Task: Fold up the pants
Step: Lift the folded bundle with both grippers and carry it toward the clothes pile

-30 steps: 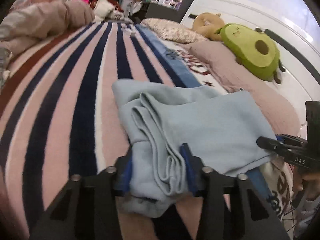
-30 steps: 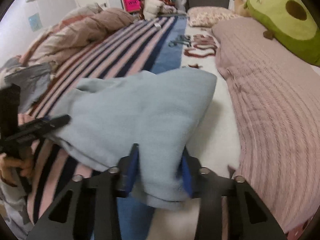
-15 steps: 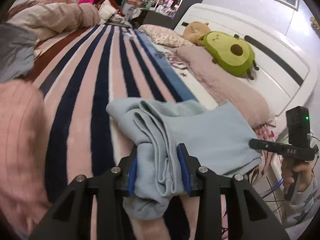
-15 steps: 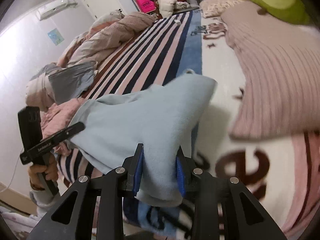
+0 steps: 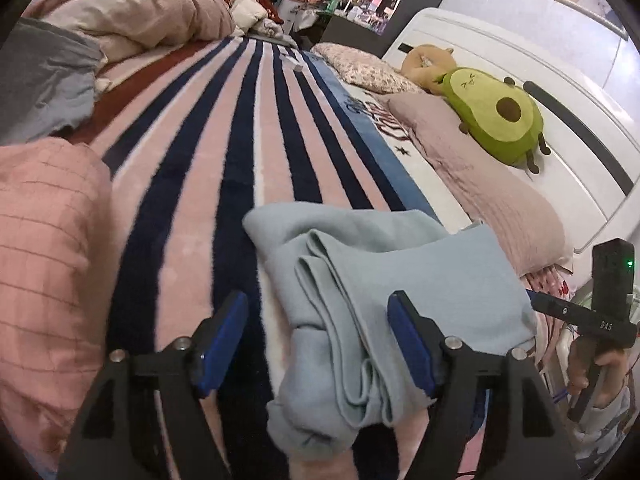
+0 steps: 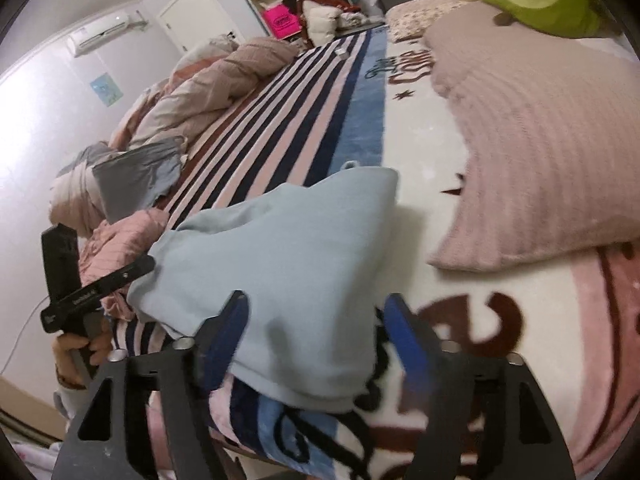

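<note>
Both sets of jaws opening, left gripper (image 5: pixel 318 344) and right gripper (image 6: pixel 316 340), pads clear of the pale blue pants (image 5: pixel 384 292) lying folded at the striped blanket's (image 5: pixel 240 152) near edge. Risk: hanging layers slipping off, undoing the fold.

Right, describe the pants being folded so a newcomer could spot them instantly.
Start at the striped blanket covering the bed. At its near edge lie the light blue pants, folded into a bundle. Nothing else nearby is pale blue: the neighbouring clothes are pink or grey.
</note>
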`<state>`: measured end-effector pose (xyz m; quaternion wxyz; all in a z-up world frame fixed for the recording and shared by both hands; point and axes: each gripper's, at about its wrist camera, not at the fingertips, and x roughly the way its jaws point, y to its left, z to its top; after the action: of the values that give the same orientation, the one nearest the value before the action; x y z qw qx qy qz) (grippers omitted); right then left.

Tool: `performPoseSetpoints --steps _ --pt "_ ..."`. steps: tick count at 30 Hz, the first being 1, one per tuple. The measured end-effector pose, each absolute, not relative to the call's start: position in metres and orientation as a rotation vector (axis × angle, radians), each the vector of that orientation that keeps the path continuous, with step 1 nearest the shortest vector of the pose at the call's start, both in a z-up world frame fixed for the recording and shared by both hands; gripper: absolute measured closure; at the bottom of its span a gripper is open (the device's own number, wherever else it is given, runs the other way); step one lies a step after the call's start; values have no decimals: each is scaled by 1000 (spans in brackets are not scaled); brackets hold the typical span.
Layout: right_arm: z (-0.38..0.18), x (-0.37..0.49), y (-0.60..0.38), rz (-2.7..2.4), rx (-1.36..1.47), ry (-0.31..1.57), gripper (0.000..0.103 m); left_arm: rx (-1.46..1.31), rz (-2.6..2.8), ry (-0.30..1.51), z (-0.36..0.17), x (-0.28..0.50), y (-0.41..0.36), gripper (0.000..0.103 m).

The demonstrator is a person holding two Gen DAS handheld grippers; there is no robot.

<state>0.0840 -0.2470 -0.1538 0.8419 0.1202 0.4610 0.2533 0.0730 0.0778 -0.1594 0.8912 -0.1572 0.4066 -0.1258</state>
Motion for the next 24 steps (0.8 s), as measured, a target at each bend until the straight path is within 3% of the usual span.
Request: performPoseSetpoints --steps 7,9,10,12,17,24 --pt "-180 102 -228 574 226 1038 29 -335 -303 895 -178 90 69 35" --pt "-188 106 -228 572 245 1059 30 -330 -324 893 -180 93 67 43" --pt "-191 107 -229 574 246 1064 33 -336 -348 894 -180 94 65 53" --pt "-192 107 -228 593 246 1061 50 -329 -357 894 -179 95 62 61" --pt "-181 99 -221 591 193 1018 70 -298 -348 857 -166 89 58 77" --pt "-153 87 -219 591 202 943 76 -262 -368 743 -126 65 58 81"
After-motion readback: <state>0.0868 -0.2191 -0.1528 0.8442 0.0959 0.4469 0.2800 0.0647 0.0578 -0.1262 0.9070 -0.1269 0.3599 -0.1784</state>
